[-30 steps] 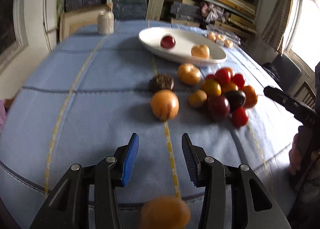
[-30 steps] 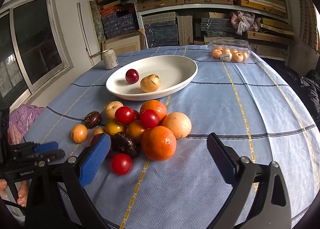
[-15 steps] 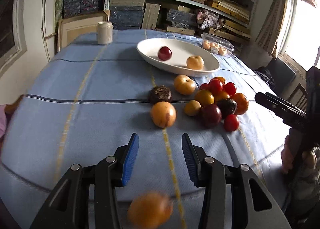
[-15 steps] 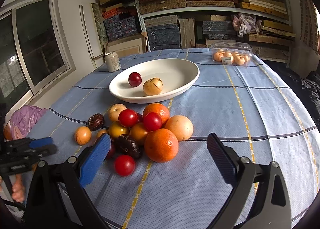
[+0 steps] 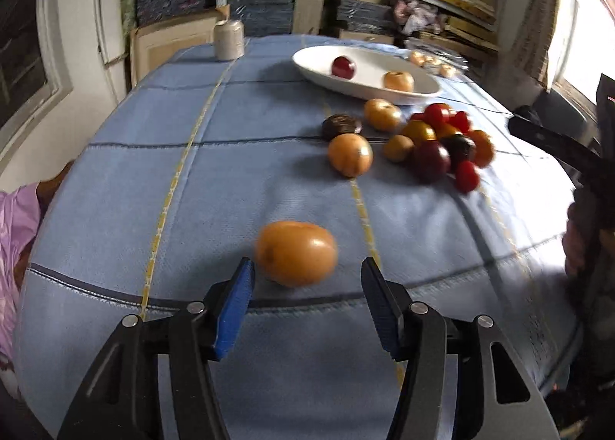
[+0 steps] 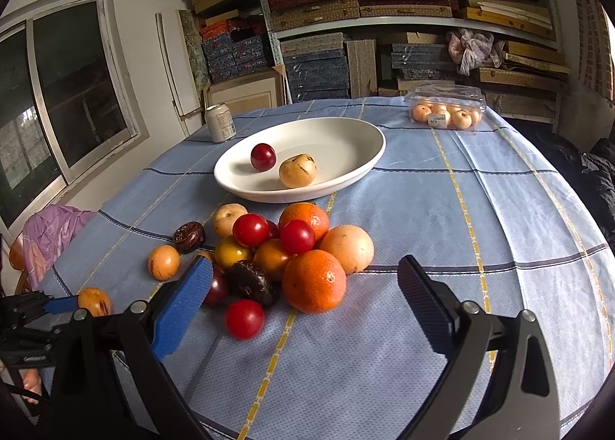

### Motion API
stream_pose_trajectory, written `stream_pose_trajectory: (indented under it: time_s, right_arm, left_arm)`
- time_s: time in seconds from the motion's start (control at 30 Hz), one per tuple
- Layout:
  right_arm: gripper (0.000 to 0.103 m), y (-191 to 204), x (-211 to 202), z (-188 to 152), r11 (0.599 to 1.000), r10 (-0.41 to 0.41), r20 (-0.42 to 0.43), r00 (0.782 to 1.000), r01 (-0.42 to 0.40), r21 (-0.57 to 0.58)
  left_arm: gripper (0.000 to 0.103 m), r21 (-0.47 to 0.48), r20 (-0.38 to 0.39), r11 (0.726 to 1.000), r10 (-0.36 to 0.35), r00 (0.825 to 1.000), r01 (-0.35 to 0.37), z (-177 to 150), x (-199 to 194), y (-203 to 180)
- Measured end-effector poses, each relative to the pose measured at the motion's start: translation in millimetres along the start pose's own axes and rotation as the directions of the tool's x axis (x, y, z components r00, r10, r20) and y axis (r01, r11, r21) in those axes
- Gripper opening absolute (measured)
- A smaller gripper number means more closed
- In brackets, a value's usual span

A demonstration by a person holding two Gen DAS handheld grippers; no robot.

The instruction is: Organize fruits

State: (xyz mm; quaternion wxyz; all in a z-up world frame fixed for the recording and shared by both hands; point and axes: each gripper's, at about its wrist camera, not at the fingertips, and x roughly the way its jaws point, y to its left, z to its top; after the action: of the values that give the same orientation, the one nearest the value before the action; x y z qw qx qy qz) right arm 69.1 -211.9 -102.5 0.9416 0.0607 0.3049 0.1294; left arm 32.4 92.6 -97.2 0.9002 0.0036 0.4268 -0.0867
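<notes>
A white oval dish [image 6: 346, 140] holds a dark red fruit [image 6: 263, 156] and a yellow fruit [image 6: 297, 170]. A pile of oranges, tomatoes and dark fruits [image 6: 284, 255] lies on the blue cloth in front of it. A lone orange-yellow fruit [image 5: 295, 252] lies near the table's edge, just ahead of my open left gripper [image 5: 307, 301], between its tips but untouched; it also shows in the right wrist view [image 6: 94, 300]. My right gripper [image 6: 303, 301] is open and empty, just short of the pile.
A drink can [image 6: 220, 122] stands behind the dish on the left. A clear box of small fruits [image 6: 446, 113] sits at the back right. Shelves of boxes fill the wall behind. A purple cloth [image 6: 46, 236] lies off the table's left edge.
The left gripper has pulled back toward the table's edge and opened wider; the lone orange-yellow fruit, earlier below its fingers, now lies in front of them. The right gripper has barely moved.
</notes>
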Motion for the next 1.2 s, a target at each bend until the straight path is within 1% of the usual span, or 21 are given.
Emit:
stream_pose_trajectory:
  time_s: [0.1,0.23,0.3,0.37,0.43,0.53,0.63,0.67,0.73,0.8,0.83,0.9,1.0,1.07,1.13,1.2]
  right_arm:
    - [0.095,0,1,0,1.0,0.002,-0.002,1.0,-0.002,0.0]
    - [0.095,0,1,0,1.0,0.004,-0.006,1.0,-0.004,-0.002]
    - [0.095,0,1,0,1.0,0.005,-0.005,1.0,-0.005,-0.002]
    - [0.095,0,1,0,1.0,0.005,-0.006,1.0,-0.005,-0.001]
    - [0.095,0,1,0,1.0,0.005,-0.007,1.0,-0.005,-0.003]
    - [0.095,1,2,-1,1.0,0.014,-0.014,1.0,-0.014,-0.007]
    - [0.095,8,1,-4,0.999,0.032,-0.022,0.999,-0.032,-0.027]
    - [0.093,11,0,-6,0.999,0.034,-0.025,0.999,-0.035,-0.04]
    - [0.085,20,2,-10,0.996,0.032,-0.044,0.999,-0.036,-0.079]
    - [0.072,27,6,-14,0.993,0.032,-0.077,0.997,-0.04,-0.107]
    - [0.07,29,9,-14,0.992,0.029,-0.09,0.996,-0.04,-0.117]
    - [0.061,29,10,-14,0.992,0.035,-0.101,0.994,-0.047,-0.119]
    - [0.052,29,11,-17,0.992,0.064,-0.13,0.989,-0.078,-0.104]
    - [0.047,30,12,-19,0.989,0.094,-0.157,0.983,-0.111,-0.099]
    - [0.047,32,13,-20,0.988,0.098,-0.168,0.981,-0.116,-0.1]
    - [0.047,31,21,-21,0.989,0.102,-0.208,0.973,-0.122,-0.085]
  left_arm:
    - [0.057,-0.042,-0.022,0.999,-0.022,1.0,0.021,1,6,8]
    - [0.056,-0.024,-0.015,1.0,-0.001,1.0,0.001,-1,8,4]
    - [0.055,-0.019,-0.011,1.0,-0.002,1.0,0.002,-1,9,2]
    - [0.048,-0.014,-0.01,1.0,0.0,1.0,-0.001,0,11,1]
    - [0.044,-0.024,-0.017,1.0,-0.003,1.0,0.003,-1,12,4]
    - [0.044,-0.036,-0.016,0.999,-0.015,1.0,0.015,-4,11,7]
    - [0.044,-0.03,0.0,1.0,0.001,1.0,-0.001,-6,10,4]
    - [0.044,-0.028,0.004,1.0,0.007,1.0,-0.007,-6,10,3]
    - [0.044,-0.023,0.012,0.999,0.024,1.0,-0.024,-5,11,1]
    - [0.044,-0.028,0.012,0.999,0.02,1.0,-0.02,-2,13,1]
    - [0.044,-0.033,0.012,0.999,0.012,1.0,-0.012,-1,13,1]
    - [0.044,-0.04,0.026,0.999,0.001,1.0,0.0,2,12,2]
    - [0.044,-0.039,0.045,0.999,-0.007,0.999,0.009,6,12,0]
    - [0.044,-0.035,0.046,0.999,-0.008,0.999,0.009,7,14,-1]
    - [0.044,-0.031,0.041,0.999,-0.016,0.999,0.018,8,15,-2]
    - [0.044,-0.033,0.032,0.999,-0.022,0.999,0.023,8,17,-2]
